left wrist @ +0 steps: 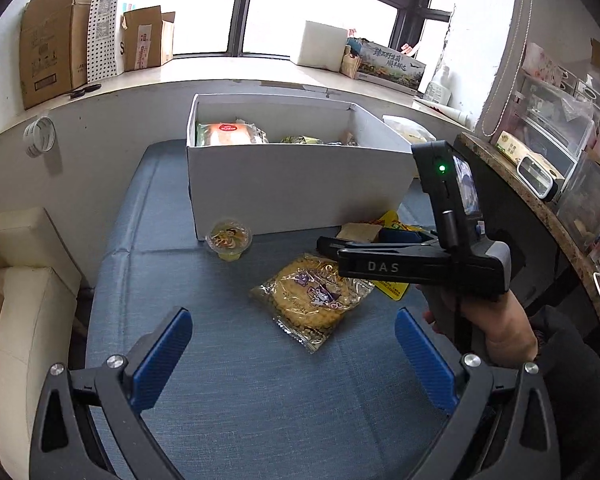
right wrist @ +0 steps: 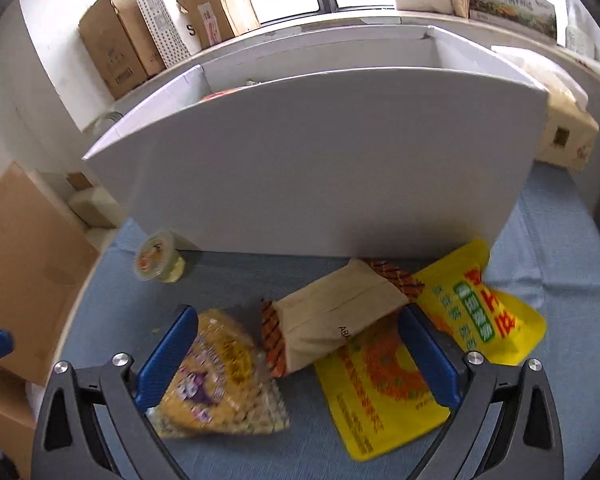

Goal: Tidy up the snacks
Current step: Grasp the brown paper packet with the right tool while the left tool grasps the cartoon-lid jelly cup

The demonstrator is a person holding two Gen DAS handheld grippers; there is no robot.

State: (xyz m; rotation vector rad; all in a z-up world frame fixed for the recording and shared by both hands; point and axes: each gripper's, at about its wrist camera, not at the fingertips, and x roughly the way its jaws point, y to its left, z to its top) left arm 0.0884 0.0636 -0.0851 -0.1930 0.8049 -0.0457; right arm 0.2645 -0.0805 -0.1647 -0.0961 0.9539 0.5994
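A white box [left wrist: 296,184] stands on the blue cloth and holds several snack packs. In front of it lie a jelly cup [left wrist: 228,239], a clear pack of round biscuits [left wrist: 312,296], a brown paper pack [right wrist: 336,316] and yellow pouches [right wrist: 380,392]. My left gripper [left wrist: 294,356] is open and empty, low over the cloth, short of the biscuit pack. My right gripper [right wrist: 298,354] is open, its fingers either side of the brown pack. The right gripper also shows in the left wrist view [left wrist: 380,258], above the yellow pouches.
The box [right wrist: 324,160] fills the right wrist view, with the jelly cup [right wrist: 160,256] at its left corner and the biscuit pack [right wrist: 216,384] near my left finger. Cardboard boxes [left wrist: 52,48] stand on the windowsill. A cluttered counter [left wrist: 548,200] runs along the right. A cream cushion [left wrist: 24,280] lies left.
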